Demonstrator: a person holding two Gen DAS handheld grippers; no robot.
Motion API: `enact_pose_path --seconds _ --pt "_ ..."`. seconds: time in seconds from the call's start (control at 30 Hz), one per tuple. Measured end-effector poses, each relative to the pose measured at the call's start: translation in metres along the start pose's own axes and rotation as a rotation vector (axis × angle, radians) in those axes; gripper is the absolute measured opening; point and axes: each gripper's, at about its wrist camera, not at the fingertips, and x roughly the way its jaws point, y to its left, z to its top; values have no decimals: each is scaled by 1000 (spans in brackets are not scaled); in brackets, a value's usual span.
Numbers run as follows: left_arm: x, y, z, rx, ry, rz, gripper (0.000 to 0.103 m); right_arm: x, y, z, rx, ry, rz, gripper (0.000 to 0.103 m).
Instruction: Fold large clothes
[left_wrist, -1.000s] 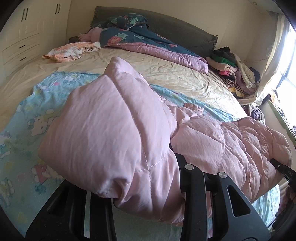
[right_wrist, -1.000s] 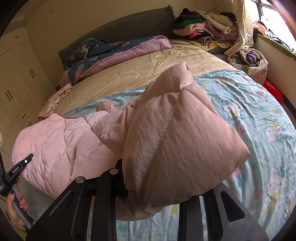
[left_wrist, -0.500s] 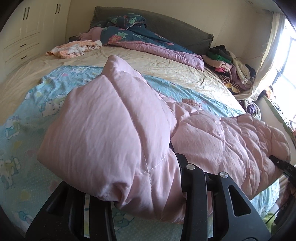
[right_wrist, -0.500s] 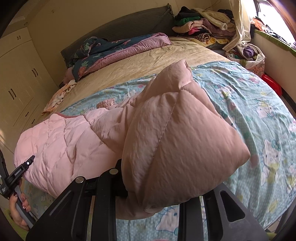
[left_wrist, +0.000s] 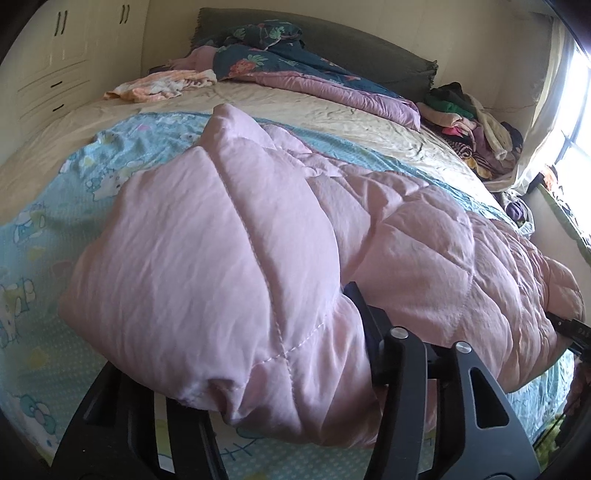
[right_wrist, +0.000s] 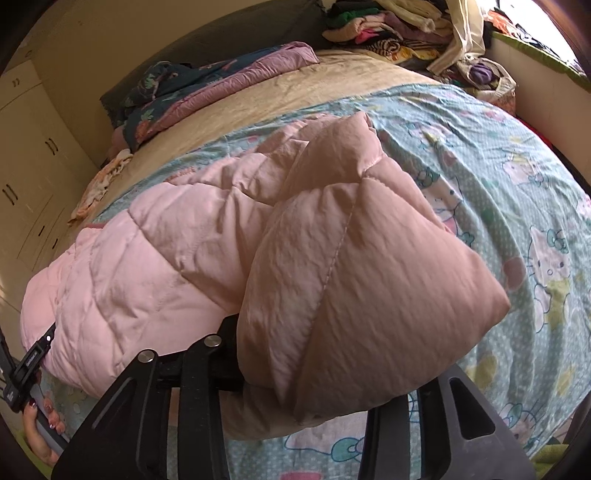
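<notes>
Pink quilted puffer coat (left_wrist: 406, 236): lies across the near end of the bed, spread between the two grippers; its padded bulk rests on the blue cartoon-print sheet (left_wrist: 48, 206).
Left end of coat: a thick folded corner of the pink padding sits between the fingers of the left gripper (left_wrist: 258, 387) and bulges up over them — it hides the fingertips.
Left gripper state: its jaws are opening, with the coat fabric between them; whether the pads press on the cloth cannot be told, since the fold covers them.
Right end of coat: a second bunched corner (right_wrist: 362, 280) sits between the fingers of the right gripper (right_wrist: 314, 398), drooping over the black frame.
Right gripper state: jaws opening as well, fabric between them; the contact itself is hidden under the padding.
Other gripper in view: in the right wrist view the left gripper's black tip (right_wrist: 33, 358) shows at the coat's far edge, with a person's hand (right_wrist: 40, 432) on its handle.
Bed: beige sheet (left_wrist: 295, 110) beyond the blue one.
Head of bed: a dark floral quilt with mauve lining (left_wrist: 303, 70) is heaped there, against a grey headboard (left_wrist: 369, 44).
Far left of bed: a small pale peach garment (left_wrist: 159, 85) lies on the beige sheet.
Right corner: a pile of mixed clothes (left_wrist: 476, 125) near the window.
Left wall: cream cupboards with dark handles (left_wrist: 55, 55).
</notes>
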Motion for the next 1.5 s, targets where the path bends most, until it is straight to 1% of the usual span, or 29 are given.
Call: enact_pose_path --seconds 0.17,0.23,0.3,0.33,0.37,0.47,0.53,0.6,0.73,0.83,0.9,1.0,1.23,1.37,1.5 --pt "1 4 -8 -16 17 4 52 6 -17 -6 83 30 26 55" --pt "0 6 -10 -26 42 7 56 4 -24 -9 115 43 40 66" --pt "-5 8 -11 -35 60 9 60 -1 -29 -12 137 47 55 72" --pt "-7 8 -11 -38 65 11 66 -7 -30 -15 139 42 60 75" --pt "-10 8 -12 -40 71 17 69 -12 -30 -17 136 37 62 76" --pt "-23 7 -16 -30 72 26 77 -31 -30 -21 123 13 78 83" --pt "-32 5 -19 -21 71 37 79 -46 -27 -26 109 -10 89 86" --pt "-41 4 -21 -19 68 36 79 -59 -25 -29 93 -34 98 87" --pt "-58 2 -26 -12 58 25 90 -92 -16 -33 45 -115 112 92" --pt "-78 -5 -28 11 27 12 90 -116 -5 -34 8 -172 119 97" --pt "-87 -10 -27 30 14 4 92 -130 1 -38 -17 -192 133 99" --pt "-109 -19 -27 56 -27 1 94 -150 9 -43 -56 -212 167 99" --pt "-145 -35 -27 91 -105 4 94 -194 45 -60 -183 -290 239 99" --pt "-164 -45 -32 100 -146 -15 94 -213 63 -72 -246 -339 235 99" --pt "-176 -56 -40 116 -171 -25 94 -222 79 -89 -286 -376 186 99"
